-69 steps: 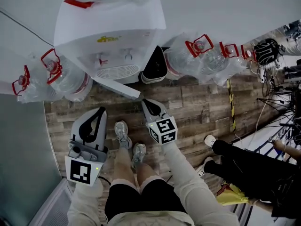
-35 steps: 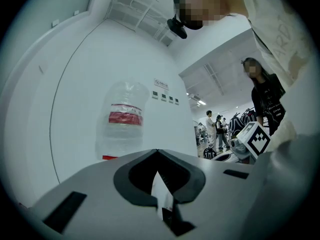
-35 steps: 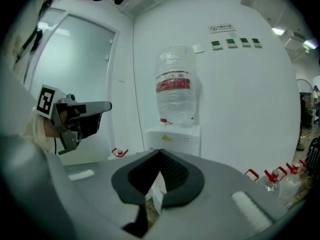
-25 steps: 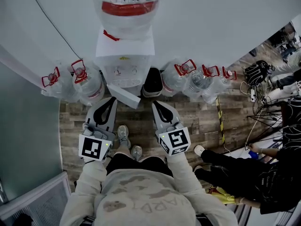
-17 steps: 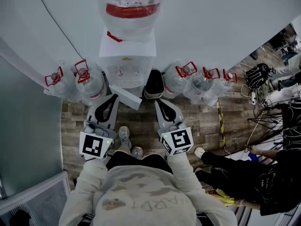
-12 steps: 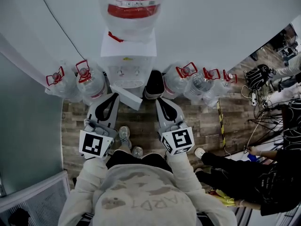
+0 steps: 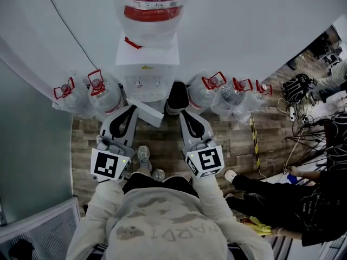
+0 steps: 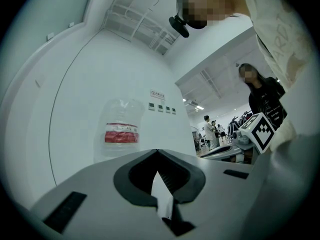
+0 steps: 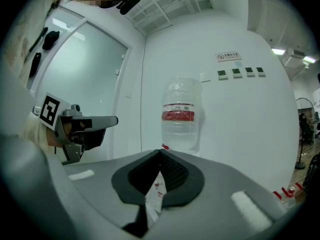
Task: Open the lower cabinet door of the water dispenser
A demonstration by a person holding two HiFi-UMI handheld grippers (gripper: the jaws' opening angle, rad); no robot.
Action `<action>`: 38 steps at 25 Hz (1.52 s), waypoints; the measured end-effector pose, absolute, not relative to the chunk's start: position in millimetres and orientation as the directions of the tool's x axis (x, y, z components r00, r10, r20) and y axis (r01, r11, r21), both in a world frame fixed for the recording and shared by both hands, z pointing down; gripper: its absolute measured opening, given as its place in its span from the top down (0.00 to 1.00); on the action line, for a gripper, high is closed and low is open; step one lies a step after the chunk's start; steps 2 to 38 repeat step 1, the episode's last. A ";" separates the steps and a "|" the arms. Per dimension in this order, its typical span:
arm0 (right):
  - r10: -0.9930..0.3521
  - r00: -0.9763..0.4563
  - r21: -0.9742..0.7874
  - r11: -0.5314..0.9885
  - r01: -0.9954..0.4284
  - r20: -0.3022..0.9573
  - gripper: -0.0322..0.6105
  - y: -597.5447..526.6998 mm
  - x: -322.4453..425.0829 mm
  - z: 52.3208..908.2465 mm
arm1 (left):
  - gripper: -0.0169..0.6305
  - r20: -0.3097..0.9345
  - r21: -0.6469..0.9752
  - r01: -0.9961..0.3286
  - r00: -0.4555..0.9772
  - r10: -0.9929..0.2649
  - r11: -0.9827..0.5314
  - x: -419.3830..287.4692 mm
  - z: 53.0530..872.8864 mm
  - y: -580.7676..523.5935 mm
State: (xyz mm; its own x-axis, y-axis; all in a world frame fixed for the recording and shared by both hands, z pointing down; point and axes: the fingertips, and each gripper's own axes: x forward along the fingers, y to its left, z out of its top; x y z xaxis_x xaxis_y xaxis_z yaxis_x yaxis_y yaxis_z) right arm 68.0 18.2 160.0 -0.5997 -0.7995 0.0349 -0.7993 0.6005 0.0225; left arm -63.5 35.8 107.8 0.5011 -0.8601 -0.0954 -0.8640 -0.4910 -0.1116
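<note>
Lower cabinet door (image 7: 146, 113) of the water dispenser (image 7: 145, 64) is open. It sticks out from the base at an angle over the wood floor (image 7: 162, 140), towards the operator's feet, same swing as in the earlier head views. The dispenser stands against the white wall (image 7: 244, 26) with one bottle (image 7: 150, 12) on top.

Change since the first frame: the operator has stood up. Back then the camera sat low and close and the right gripper (image 7: 183, 114) tip was next to the door's free edge. Now the view is higher, the top bottle is in frame, and that gripper is clear of the door on its right. Over the last second there is almost no shift.

Left gripper (image 7: 132, 109) has its jaws together with nothing between them. Its tip overlaps the door's hinge end in the head view, so I cannot tell if they touch. Right gripper is also closed and empty.

Counts: two grippers, one dispenser, one door. Five spare jugs with red handles on the floor — two left (image 7: 100, 93), three right (image 7: 227, 97). One dark object (image 7: 177, 95) is just right of the dispenser. One bystander (image 7: 282, 199) is at far right.
</note>
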 end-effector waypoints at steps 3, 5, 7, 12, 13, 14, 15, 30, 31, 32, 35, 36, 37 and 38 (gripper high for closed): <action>-0.799 -0.600 0.027 0.601 -0.799 0.033 0.94 19.3 67.6 159.1 | 0.97 -0.095 -0.112 -0.863 0.502 -0.860 -0.492 -63.5 107.6 36.7; -0.799 -0.600 0.027 0.601 -0.799 0.033 0.94 19.3 67.6 159.1 | 0.97 -0.095 -0.112 -0.863 0.502 -0.860 -0.492 -63.5 107.6 36.7; -0.799 -0.600 0.027 0.601 -0.799 0.033 0.94 19.3 67.6 159.1 | 0.97 -0.095 -0.112 -0.863 0.502 -0.860 -0.492 -63.5 107.6 36.7; -0.799 -0.600 0.027 0.601 -0.799 0.033 0.94 19.3 67.6 159.1 | 0.97 -0.095 -0.112 -0.863 0.502 -0.860 -0.492 -63.5 107.6 36.7; -0.799 -0.600 0.027 0.601 -0.799 0.033 0.94 19.3 67.6 159.1 | 0.97 -0.095 -0.112 -0.863 0.502 -0.860 -0.492 -63.5 107.6 36.7; -0.799 -0.600 0.027 0.601 -0.799 0.033 0.94 19.3 67.6 159.1 | 0.97 -0.095 -0.112 -0.863 0.502 -0.860 -0.492 -63.5 107.6 36.7; -0.799 -0.600 0.027 0.601 -0.799 0.033 0.94 19.3 67.6 159.1 | 0.97 -0.095 -0.112 -0.863 0.502 -0.860 -0.492 -63.5 107.6 36.7; -0.799 -0.600 0.027 0.601 -0.799 0.033 0.94 19.3 67.6 159.1 | 0.97 -0.095 -0.112 -0.863 0.502 -0.860 -0.492 -63.5 107.6 36.7; -0.799 -0.600 0.027 0.601 -0.799 0.033 0.94 19.3 67.6 159.1 | 0.97 -0.095 -0.112 -0.863 0.502 -0.860 -0.492 -63.5 107.6 36.7; -0.799 -0.600 0.027 0.601 -0.799 0.033 0.94 19.3 67.6 159.1 | 0.97 -0.095 -0.112 -0.863 0.502 -0.860 -0.492 -63.5 107.6 36.7; -0.799 -0.600 0.027 0.601 -0.799 0.033 0.94 19.3 67.6 159.1 | 0.97 -0.095 -0.112 -0.863 0.502 -0.860 -0.492 -63.5 107.6 36.7; -0.799 -0.600 0.027 0.601 -0.799 0.033 0.94 19.3 67.6 159.1 | 0.97 -0.095 -0.112 -0.863 0.502 -0.860 -0.492 -63.5 107.6 36.7; -0.799 -0.600 0.027 0.601 -0.799 0.033 0.94 19.3 67.6 159.1 | 0.97 -0.095 -0.112 -0.863 0.502 -0.860 -0.492 -63.5 107.6 36.7; -0.799 -0.600 0.027 0.601 -0.799 0.033 0.94 19.3 67.6 159.1 | 0.97 -0.095 -0.112 -0.863 0.502 -0.860 -0.492 -63.5 107.6 36.7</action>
